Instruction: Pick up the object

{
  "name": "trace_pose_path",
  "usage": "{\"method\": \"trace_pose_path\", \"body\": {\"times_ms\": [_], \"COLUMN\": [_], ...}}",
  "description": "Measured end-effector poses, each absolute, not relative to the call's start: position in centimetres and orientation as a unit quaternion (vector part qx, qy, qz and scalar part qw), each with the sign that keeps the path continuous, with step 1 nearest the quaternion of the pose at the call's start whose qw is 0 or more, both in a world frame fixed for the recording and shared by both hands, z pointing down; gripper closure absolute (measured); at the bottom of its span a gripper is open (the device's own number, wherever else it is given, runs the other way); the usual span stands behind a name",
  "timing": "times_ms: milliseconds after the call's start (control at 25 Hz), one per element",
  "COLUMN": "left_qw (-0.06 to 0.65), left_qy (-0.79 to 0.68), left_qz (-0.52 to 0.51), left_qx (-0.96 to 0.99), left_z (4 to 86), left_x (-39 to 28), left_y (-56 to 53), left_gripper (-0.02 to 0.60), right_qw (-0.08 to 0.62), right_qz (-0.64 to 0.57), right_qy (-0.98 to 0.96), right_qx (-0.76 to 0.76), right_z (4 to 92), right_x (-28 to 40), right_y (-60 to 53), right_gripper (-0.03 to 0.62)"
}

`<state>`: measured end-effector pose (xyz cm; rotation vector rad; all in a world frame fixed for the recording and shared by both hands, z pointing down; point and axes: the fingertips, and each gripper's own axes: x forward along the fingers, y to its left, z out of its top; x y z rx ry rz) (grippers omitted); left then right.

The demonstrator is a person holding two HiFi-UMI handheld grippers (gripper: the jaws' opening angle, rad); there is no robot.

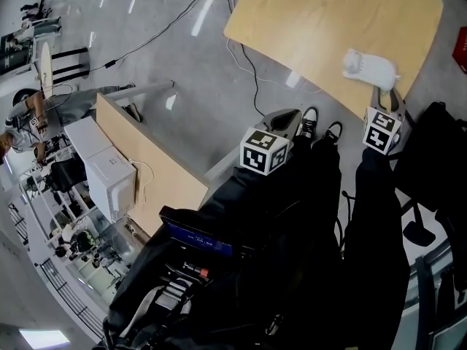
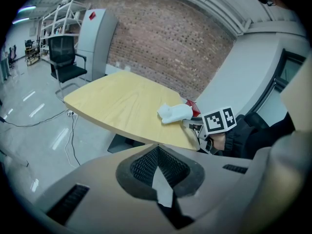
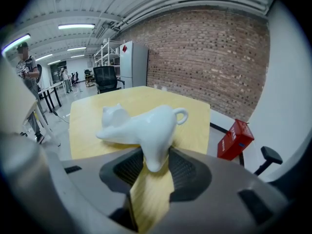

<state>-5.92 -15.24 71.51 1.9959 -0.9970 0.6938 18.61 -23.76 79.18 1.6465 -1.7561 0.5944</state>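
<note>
A glossy white cat figurine [image 1: 371, 67] lies near the front right edge of the light wooden table [image 1: 328, 20]. My right gripper [image 1: 384, 97] reaches in from that edge. In the right gripper view the figurine [image 3: 139, 123] fills the foreground, and its hind leg sits between the jaws of the right gripper [image 3: 155, 162], with both pads against it. My left gripper [image 1: 290, 117] hangs off the table over the floor, jaws together and empty. The left gripper view has its closed tips [image 2: 157, 152] low in the frame, and the figurine [image 2: 176, 112] and right gripper [image 2: 191, 123] beyond.
A red box [image 3: 235, 139] stands on the floor past the table's right side. Cables [image 1: 241, 57] trail over the grey floor. A second wooden desk [image 1: 146, 159] with white boxes lies to the left. A black office chair [image 2: 66, 57] and a white cabinet [image 2: 95, 38] stand by the brick wall.
</note>
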Motion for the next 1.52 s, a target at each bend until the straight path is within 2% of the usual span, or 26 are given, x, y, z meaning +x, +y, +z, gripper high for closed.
{"method": "trace_pose_path", "body": {"times_ms": [760, 1520], "left_qw": [0.376, 0.296], "left_qy": [-0.395, -0.407], "left_qz": [0.266, 0.186], "left_qx": [0.795, 0.844], "left_z": [70.6, 60.2], "left_x": [-6.1, -4.0], "left_y": [-15.8, -21.9], "left_gripper": [0.583, 0.583], "right_qw": [0.279, 0.159], "right_qz": [0.2, 0.11], "right_qy": [-0.69, -0.702], "right_qx": [0.637, 0.685], "right_z": [74.4, 56.8], "right_x": [17.6, 17.6], "right_y": [-23.7, -24.6], "right_gripper": [0.437, 0.439]}}
